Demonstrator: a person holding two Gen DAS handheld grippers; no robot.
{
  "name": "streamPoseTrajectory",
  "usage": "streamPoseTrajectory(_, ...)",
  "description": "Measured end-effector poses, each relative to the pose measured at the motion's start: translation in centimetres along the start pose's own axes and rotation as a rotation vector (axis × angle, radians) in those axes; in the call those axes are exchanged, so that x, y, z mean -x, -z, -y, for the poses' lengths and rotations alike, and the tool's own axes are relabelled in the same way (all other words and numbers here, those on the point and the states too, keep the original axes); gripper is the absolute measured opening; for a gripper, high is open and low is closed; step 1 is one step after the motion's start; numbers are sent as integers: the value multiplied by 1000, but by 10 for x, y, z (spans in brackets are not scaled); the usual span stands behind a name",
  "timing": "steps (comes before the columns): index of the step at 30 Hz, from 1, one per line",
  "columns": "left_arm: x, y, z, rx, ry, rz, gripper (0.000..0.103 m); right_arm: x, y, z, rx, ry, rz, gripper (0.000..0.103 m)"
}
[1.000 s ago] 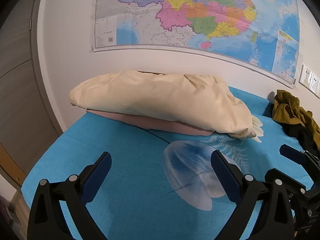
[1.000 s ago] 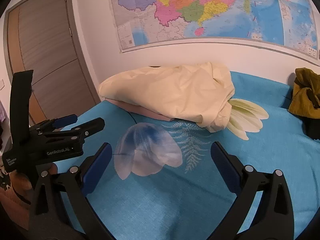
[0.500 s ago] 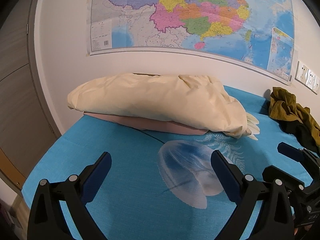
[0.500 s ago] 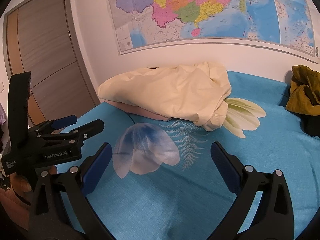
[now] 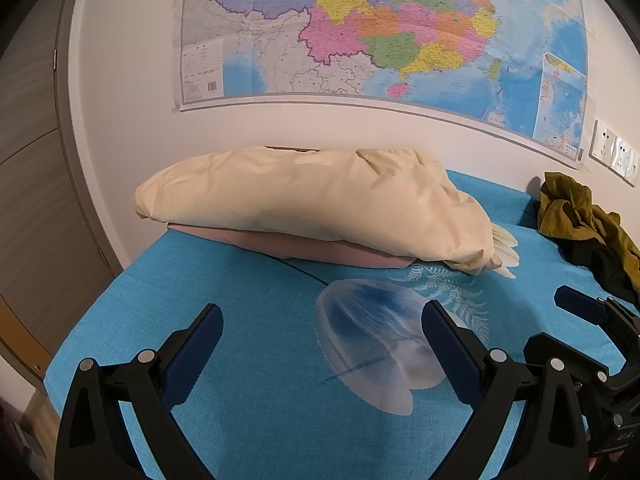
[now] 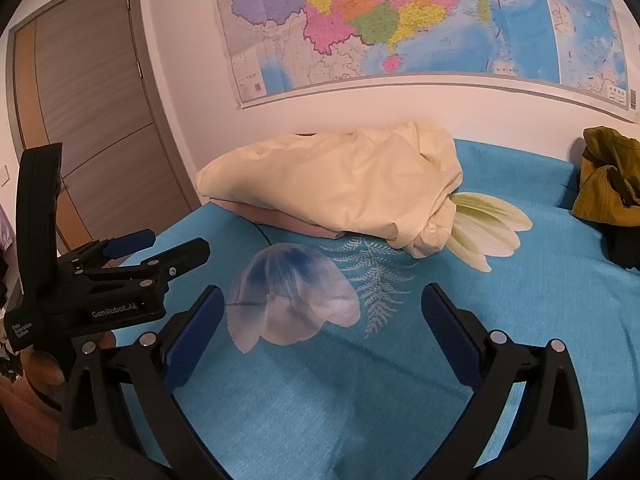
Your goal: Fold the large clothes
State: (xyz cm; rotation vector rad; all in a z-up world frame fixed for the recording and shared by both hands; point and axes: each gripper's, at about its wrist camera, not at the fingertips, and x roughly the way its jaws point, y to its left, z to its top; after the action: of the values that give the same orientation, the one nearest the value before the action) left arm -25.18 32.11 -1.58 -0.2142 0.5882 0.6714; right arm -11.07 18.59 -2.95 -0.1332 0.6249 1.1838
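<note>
Warm indoor light, sharp, fisheye-bowed edges

Pillow (image 5: 312,204) is stacked on a 2nd pillow (image 5: 320,250), ahead of fingers, at bed's (image 5: 248,304) far end. Clothes (image 5: 580,220) are heaped far right, w/ map (image 5: 380,28) behind, above.

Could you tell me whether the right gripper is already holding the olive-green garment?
No, the right gripper is open and empty over the blue bedsheet, while the olive-green garment lies crumpled far to its right.
</note>
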Motion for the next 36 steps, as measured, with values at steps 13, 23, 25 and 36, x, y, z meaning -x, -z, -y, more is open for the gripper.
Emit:
streamPoseTrajectory(13,0,2,3,-6,2,-4,96,2,1,1,-12,-5,4,97)
streamPoseTrajectory(23,1,3,5,-4,3,-7,96,3,2,1,-17,-5,3,97)
streamPoseTrajectory(25,1,3,5,-2,3,-7,96,3,2,1,-17,-6,2,97)
streamPoseTrajectory(36,1,4,7,-3,5,-9,96,3,2,1,-18,-5,-3,97)
